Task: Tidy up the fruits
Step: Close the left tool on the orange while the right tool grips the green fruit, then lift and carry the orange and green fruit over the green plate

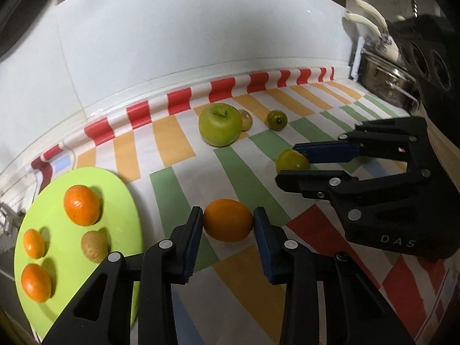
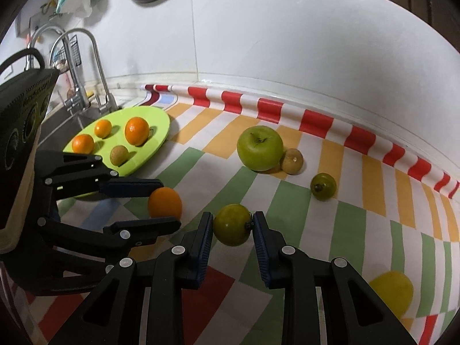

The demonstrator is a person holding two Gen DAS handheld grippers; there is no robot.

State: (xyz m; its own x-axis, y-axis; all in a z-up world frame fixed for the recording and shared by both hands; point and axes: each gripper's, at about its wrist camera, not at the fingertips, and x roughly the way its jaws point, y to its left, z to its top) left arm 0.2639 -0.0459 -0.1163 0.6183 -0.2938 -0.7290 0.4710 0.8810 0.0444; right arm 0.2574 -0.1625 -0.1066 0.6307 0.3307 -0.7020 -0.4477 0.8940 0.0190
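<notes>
My left gripper (image 1: 228, 220) is shut on an orange (image 1: 228, 220) just above the striped cloth; it also shows in the right wrist view (image 2: 165, 205). My right gripper (image 2: 233, 224) is shut on a green tomato (image 2: 232, 224), seen in the left wrist view too (image 1: 291, 160). A lime-green plate (image 1: 123, 201) at the left holds three oranges (image 1: 82, 205) and a brownish fruit (image 1: 94, 245). A green apple (image 1: 220, 125), a small brown fruit (image 1: 245, 120) and a small green tomato (image 1: 277, 120) lie near the wall.
A striped cloth (image 1: 253, 284) covers the counter. A steel pot (image 1: 385, 82) stands at the far right. A sink with faucet (image 2: 86, 66) lies beyond the plate. A yellow fruit (image 2: 392, 290) lies at the near right. A white tiled wall backs the counter.
</notes>
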